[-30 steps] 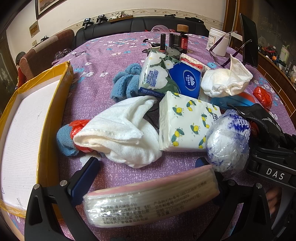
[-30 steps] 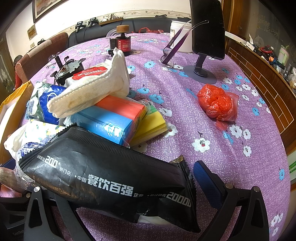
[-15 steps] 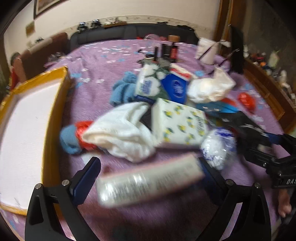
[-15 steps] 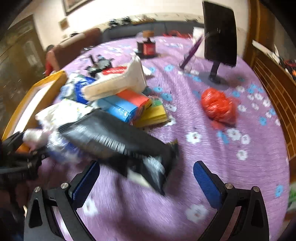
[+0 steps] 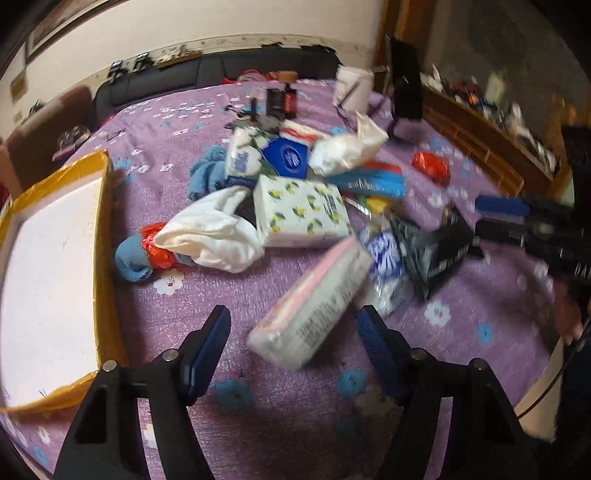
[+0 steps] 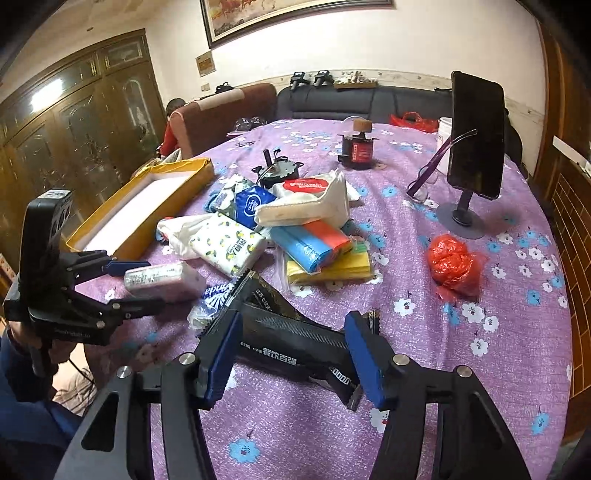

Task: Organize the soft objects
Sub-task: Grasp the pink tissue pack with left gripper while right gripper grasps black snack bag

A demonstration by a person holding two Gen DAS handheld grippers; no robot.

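Your right gripper [image 6: 293, 354] points down at a slant, jaws closing, blue pads against both sides of the black packet [image 6: 291, 339]. Your left gripper [image 5: 295, 345] is tilted down too, jaws closing around the pink tissue pack [image 5: 314, 306]; grip contact unclear through blur. Your left hand [image 6: 40, 350] grips the handle low.

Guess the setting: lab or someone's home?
Likely a home living or dining room: a round table under a purple floral tablecloth, a dark sofa behind it, a carved wooden cabinet and a framed picture.
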